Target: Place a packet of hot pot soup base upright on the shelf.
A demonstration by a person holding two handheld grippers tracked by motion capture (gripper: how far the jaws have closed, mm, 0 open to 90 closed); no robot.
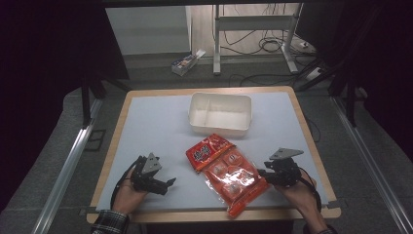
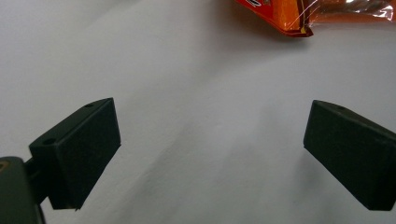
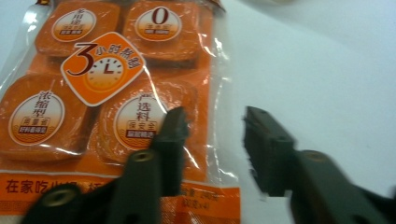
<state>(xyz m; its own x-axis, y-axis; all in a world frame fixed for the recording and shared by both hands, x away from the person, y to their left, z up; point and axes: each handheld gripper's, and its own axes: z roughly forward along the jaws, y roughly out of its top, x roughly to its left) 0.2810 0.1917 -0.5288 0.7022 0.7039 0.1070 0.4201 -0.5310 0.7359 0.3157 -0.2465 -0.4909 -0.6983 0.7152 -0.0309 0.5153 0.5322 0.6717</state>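
An orange snack packet [image 1: 226,173] with several round-labelled pieces lies flat on the white mat, slanting toward the front edge. My right gripper [image 1: 263,174] is at its right side. In the right gripper view the packet [image 3: 93,74] lies at the left, and my right gripper [image 3: 212,128] straddles its clear right edge: one jaw over the packet, the other over bare mat, with a gap between them. My left gripper [image 1: 168,184] rests at the front left, apart from the packet. In its own view my left gripper [image 2: 210,149] stands wide open over bare mat, with a packet corner [image 2: 289,14] ahead.
A white two-compartment container [image 1: 220,129] stands at the back middle of the mat [image 1: 156,126], just beyond the packet. The wooden table edge [image 1: 195,214] runs along the front. On the floor behind are a small box [image 1: 185,63], cables and desk legs.
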